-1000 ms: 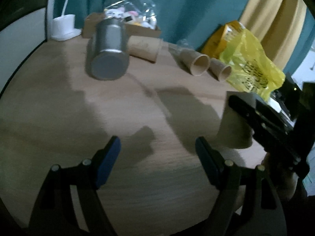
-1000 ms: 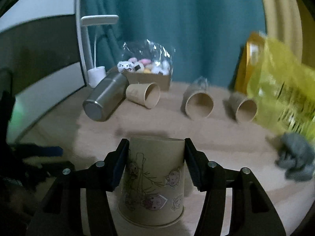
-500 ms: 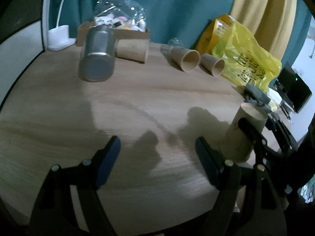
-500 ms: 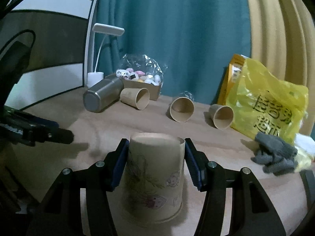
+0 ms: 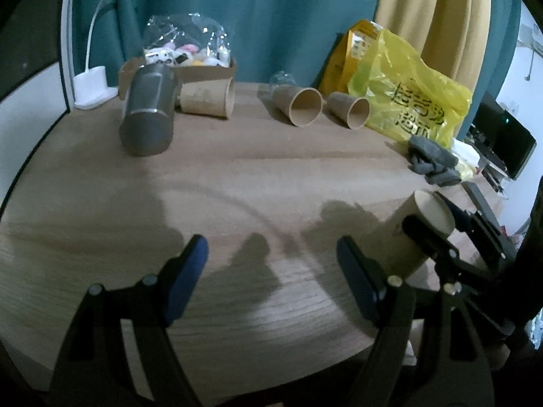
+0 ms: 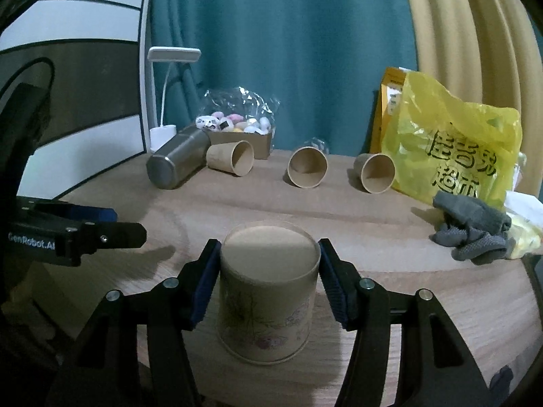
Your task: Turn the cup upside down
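Observation:
A printed paper cup stands upside down on the round wooden table, base up and rim on the wood. My right gripper has its blue pads against both sides of the cup, shut on it. In the left wrist view the same cup shows at the right, tilted in the picture, between the right gripper's black fingers. My left gripper is open and empty, low over the near part of the table, left of the cup.
Three paper cups lie on their sides at the back, next to a steel bottle. A snack box, a white lamp, a yellow bag and a grey cloth line the far and right edges.
The right gripper has lowered the inverted cup onto the table and levelled out. The left gripper has drawn back and tilted up, so more of the table shows.

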`<act>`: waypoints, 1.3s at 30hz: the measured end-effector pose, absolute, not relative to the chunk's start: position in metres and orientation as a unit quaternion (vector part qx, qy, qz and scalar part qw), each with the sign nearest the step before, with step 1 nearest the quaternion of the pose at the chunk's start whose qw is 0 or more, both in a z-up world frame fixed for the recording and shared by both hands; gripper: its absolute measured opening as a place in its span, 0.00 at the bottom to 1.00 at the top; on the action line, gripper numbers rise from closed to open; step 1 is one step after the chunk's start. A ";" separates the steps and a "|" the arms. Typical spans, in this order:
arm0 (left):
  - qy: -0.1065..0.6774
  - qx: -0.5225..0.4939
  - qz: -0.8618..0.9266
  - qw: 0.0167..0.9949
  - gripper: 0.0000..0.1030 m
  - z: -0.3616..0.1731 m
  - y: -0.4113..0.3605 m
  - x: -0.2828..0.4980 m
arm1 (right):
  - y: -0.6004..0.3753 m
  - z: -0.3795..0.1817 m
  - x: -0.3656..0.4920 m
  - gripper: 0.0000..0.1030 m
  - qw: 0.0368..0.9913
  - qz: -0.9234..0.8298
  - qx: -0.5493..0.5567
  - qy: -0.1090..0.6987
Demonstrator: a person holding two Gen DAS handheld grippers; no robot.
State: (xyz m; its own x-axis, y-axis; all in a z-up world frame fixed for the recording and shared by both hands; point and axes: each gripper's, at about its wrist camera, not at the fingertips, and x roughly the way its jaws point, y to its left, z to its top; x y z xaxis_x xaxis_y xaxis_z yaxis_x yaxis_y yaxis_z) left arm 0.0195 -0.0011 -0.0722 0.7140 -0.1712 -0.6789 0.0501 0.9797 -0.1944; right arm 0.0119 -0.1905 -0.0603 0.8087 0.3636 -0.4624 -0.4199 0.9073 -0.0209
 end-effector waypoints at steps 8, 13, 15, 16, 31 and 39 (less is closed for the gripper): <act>0.350 -0.063 -0.050 0.933 0.77 -0.061 -0.006 0.006 | -0.195 -0.040 0.018 0.76 0.937 0.198 -0.028 0.286; 0.326 -0.052 -0.052 0.942 0.77 -0.048 -0.016 -0.006 | -0.200 -0.025 0.014 0.76 0.928 0.189 -0.011 0.319; 0.320 -0.047 -0.054 0.945 0.77 -0.045 -0.020 -0.011 | -0.204 -0.019 0.008 0.76 0.931 0.180 -0.012 0.319; 0.317 -0.046 -0.056 0.946 0.77 -0.043 -0.022 -0.013 | -0.205 -0.017 0.006 0.76 0.931 0.177 -0.013 0.319; 0.289 -0.060 -0.046 0.954 0.77 -0.024 -0.026 -0.043 | -0.220 -0.004 -0.023 0.76 0.940 0.158 -0.021 0.300; 0.286 -0.056 -0.041 0.956 0.77 -0.020 -0.027 -0.046 | -0.221 -0.002 -0.026 0.76 0.942 0.159 -0.023 0.296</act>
State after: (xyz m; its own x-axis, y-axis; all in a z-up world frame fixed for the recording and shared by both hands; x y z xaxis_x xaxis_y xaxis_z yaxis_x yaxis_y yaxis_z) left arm -0.0462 -0.0271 -0.0196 0.8334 -0.1112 -0.5414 0.0470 0.9903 -0.1309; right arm -0.0256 -0.2207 -0.0021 0.7739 0.2862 -0.5649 -0.3129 0.9484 0.0518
